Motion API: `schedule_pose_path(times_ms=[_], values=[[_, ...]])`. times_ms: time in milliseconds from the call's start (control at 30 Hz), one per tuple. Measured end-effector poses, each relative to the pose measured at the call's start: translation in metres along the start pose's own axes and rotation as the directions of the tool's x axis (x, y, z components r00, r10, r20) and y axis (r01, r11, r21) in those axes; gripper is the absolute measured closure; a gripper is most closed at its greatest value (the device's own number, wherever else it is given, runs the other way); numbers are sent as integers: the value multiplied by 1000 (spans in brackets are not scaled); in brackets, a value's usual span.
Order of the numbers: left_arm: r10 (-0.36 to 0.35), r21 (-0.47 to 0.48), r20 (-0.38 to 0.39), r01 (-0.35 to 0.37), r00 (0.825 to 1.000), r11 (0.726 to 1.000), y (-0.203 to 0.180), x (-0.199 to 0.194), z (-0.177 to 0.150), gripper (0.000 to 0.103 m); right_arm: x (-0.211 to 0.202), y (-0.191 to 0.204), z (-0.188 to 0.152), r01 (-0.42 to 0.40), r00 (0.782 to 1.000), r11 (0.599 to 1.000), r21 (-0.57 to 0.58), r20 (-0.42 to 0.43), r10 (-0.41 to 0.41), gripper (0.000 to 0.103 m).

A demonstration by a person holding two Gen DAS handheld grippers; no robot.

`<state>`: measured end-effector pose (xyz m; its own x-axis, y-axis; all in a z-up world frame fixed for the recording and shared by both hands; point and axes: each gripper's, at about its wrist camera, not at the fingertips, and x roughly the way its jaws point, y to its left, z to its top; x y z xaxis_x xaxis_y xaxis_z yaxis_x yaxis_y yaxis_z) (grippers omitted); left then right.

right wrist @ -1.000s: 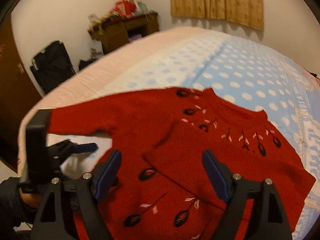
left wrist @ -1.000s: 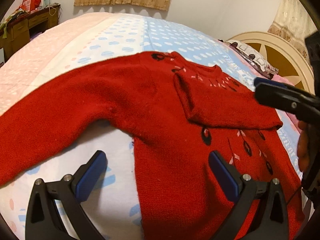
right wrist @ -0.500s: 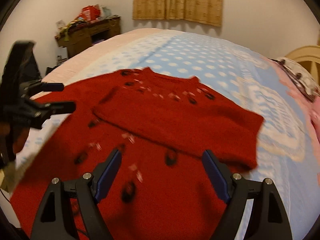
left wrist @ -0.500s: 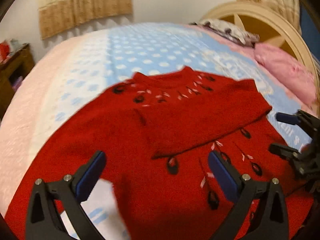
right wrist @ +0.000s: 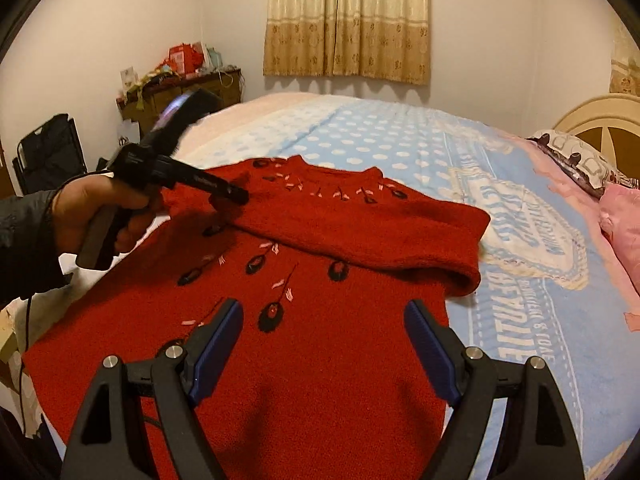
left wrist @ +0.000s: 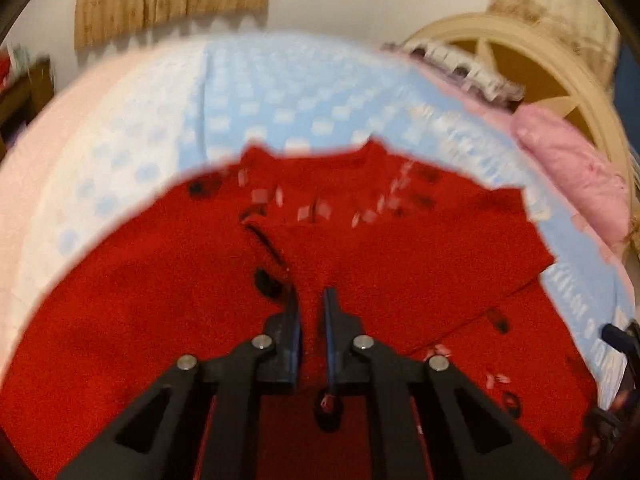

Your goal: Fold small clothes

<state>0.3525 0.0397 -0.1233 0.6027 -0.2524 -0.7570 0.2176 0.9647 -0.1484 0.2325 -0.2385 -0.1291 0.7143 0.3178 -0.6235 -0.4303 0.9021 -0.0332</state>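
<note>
Since a second ago the left gripper (left wrist: 311,308) has swung from the sweater's bare sleeve side to its middle, and its jaws have just been closing, now nearly together. Whether they pinch the knit is unclear. The right gripper (right wrist: 323,332) hangs released over the red sweater (right wrist: 320,320), which lies flat on the bed (right wrist: 520,280), one sleeve folded across its chest.

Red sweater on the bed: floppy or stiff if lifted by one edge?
Probably floppy: the red sweater lies flat, with one sleeve folded softly across its chest. The thick fuzzy knit suggests some weight and a non-slip surface, so it would likely drape and drag on the bedspread.
</note>
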Motion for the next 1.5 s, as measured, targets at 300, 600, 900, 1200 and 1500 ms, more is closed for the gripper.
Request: schedule_pose_path(times_ms=[300, 600, 900, 1200, 1500], values=[[51, -53, 49, -48, 997, 997, 46, -40, -8, 93, 9, -20, -1, -25, 997, 997, 70, -65, 29, 20], [17, -128, -15, -19, 1000, 992, 54, -2, -32, 93, 32, -69, 33, 32, 993, 997, 74, -117, -23, 20], [53, -133, -3, -52, 999, 990, 58, -1, -40, 93, 119, -92, 66, -174, 960, 980, 99, -204, 191, 20], [28, -149, -17, -30, 999, 988, 73, -5, -59, 93, 115, -64, 35, -117, 939, 991, -59, -332, 91, 20], [96, -147, 28, -90, 995, 985, 76, -27, -61, 73, 153, -80, 58, -88, 932, 993, 80, -345, 110, 19]])
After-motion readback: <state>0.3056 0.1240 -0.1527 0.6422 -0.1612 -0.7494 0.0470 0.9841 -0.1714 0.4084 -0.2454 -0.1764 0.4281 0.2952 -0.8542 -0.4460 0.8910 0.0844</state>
